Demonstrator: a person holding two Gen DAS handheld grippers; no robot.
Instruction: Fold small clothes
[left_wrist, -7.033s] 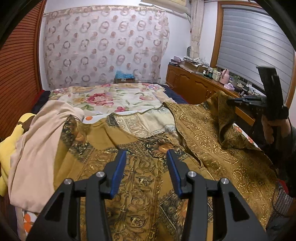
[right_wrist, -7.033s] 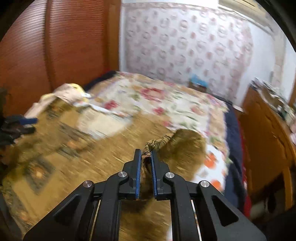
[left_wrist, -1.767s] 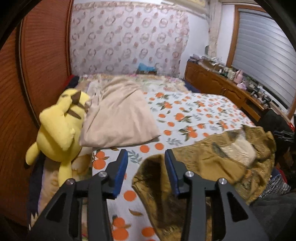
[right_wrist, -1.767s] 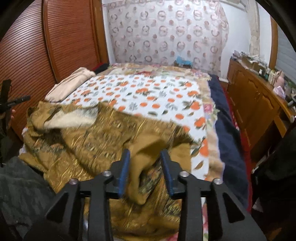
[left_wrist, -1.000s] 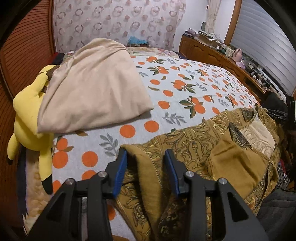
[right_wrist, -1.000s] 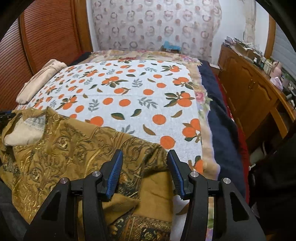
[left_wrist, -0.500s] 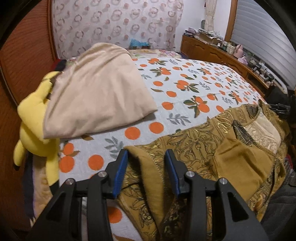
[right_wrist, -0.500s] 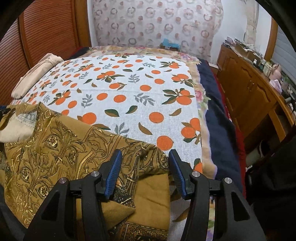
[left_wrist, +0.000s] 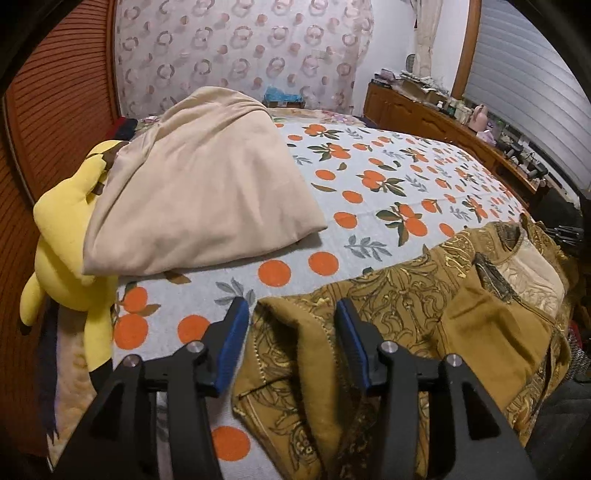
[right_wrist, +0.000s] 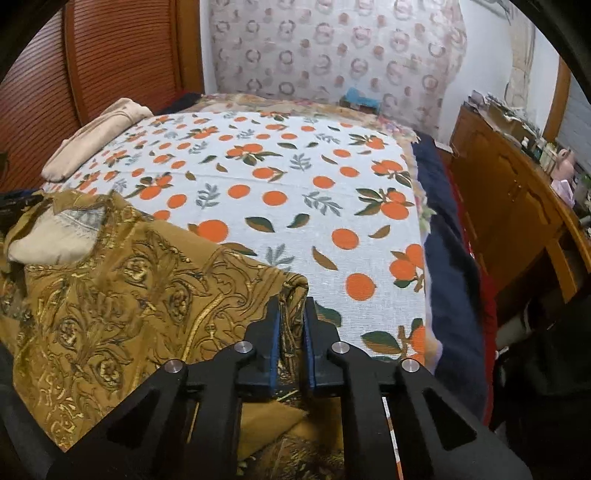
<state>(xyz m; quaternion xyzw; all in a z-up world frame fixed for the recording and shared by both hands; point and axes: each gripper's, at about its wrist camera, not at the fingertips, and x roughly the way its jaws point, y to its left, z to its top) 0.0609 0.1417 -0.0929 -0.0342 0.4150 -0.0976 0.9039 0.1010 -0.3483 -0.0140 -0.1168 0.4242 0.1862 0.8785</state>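
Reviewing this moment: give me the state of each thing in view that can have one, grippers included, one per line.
Right gripper: jaws closing, pinching a corner of the garment.
Left gripper: jaws apart, a fold of the garment between them, pads not pressing.
Gold patterned garment: partly folded, bunched at the near bed edge.
Beige cloth: folded, lying on the bedsheet, partly over the toy.
Yellow plush toy: at the bed's left edge.
Orange-print bedsheet: spread flat.

Counted on the bed: one gold-patterned brown fabric garment (left_wrist: 406, 306), one folded beige cloth (left_wrist: 199, 192), one yellow plush toy (left_wrist: 70, 258), one orange-print white bedsheet (right_wrist: 295, 192).
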